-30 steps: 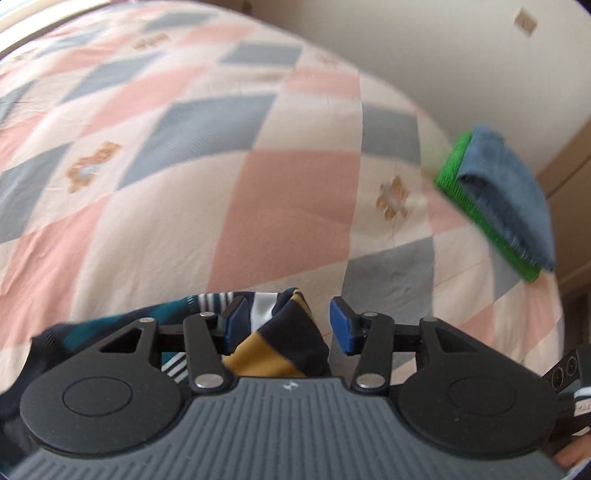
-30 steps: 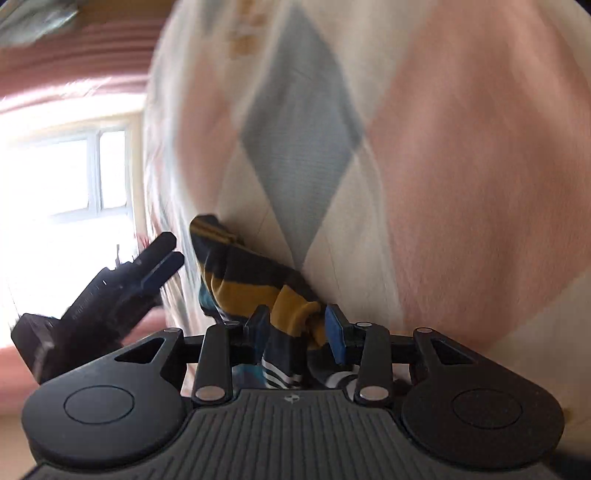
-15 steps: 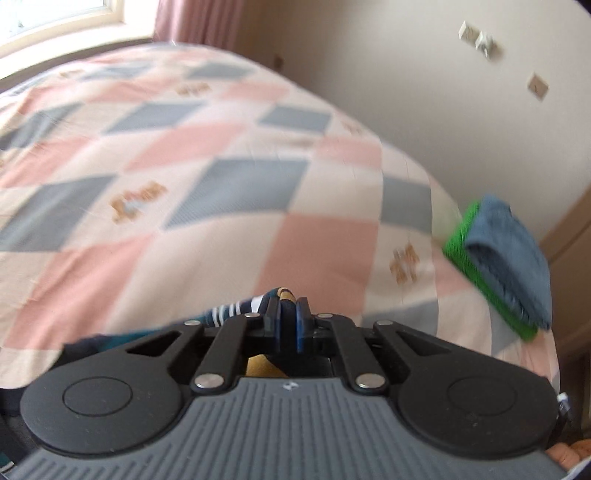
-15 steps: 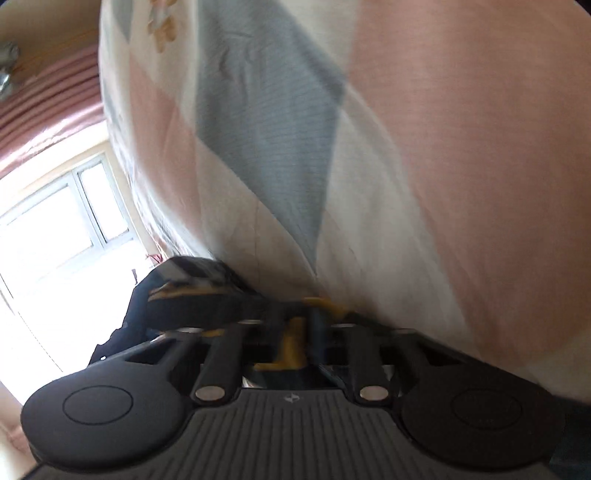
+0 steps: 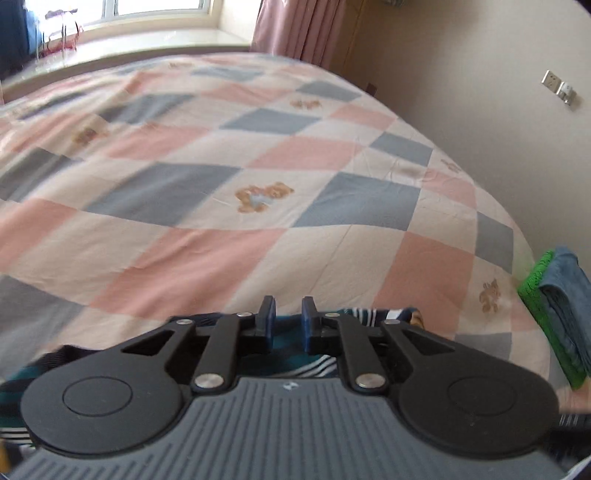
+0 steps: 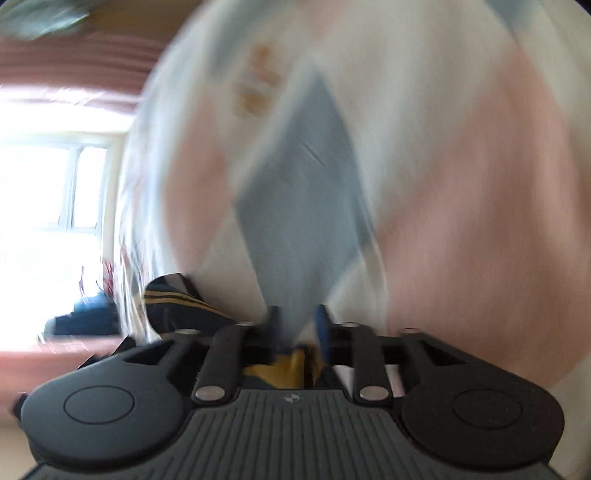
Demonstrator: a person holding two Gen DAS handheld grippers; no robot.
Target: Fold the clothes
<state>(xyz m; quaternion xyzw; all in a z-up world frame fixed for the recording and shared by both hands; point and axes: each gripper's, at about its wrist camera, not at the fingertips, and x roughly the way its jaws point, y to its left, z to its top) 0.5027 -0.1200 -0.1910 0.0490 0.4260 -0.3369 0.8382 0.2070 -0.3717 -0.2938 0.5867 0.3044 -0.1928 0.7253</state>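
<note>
The left claw (image 5: pixel 289 320) hangs low over a bed (image 5: pixel 229 206) covered in a quilt of pink, grey-blue and cream diamonds with small bear prints. Its blue-padded jaws stand slightly apart with a narrow gap between them, and nothing is gripped there. Just under and behind the jaws lies a striped garment (image 5: pixel 373 316), dark navy with white, teal and mustard bands, bunched on the near edge of the bed and mostly hidden by the claw's body. At the far right edge of the bed sits a folded stack: a blue cloth (image 5: pixel 567 295) on top of a green cloth (image 5: pixel 535 284). Beyond the bed are a window (image 5: pixel 147 5) and a pink curtain (image 5: pixel 295 26).

The right wrist view is heavily blurred. The right claw (image 6: pixel 298 326) has its jaws parted, with the same striped garment (image 6: pixel 177 299) lying below and to its left; whether it grips any fabric, I cannot tell.
</note>
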